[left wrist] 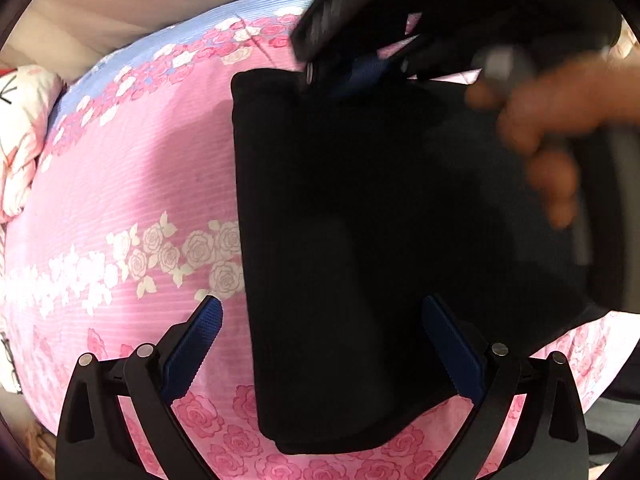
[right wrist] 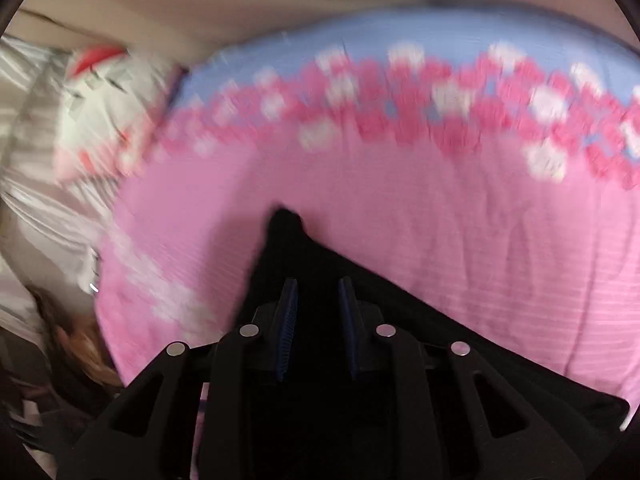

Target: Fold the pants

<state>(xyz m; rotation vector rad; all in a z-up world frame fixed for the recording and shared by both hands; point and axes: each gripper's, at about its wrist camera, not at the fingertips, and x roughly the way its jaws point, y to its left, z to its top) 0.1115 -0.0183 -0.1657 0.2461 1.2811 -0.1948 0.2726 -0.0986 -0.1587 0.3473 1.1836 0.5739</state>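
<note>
Finishing the fold, I judge: the black knit pants lie as a folded rectangle on the pink rose-print bedsheet. My left gripper hangs spread wide over their near edge, gripping nothing. My right gripper, at the far edge, stands slightly parted, cloth unpinched. Next: smoothing.

Black pants folded flat on bedspread

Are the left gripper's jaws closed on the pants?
No: the left gripper stands wide open above the folded black pants, pads clear of the cloth.
</note>
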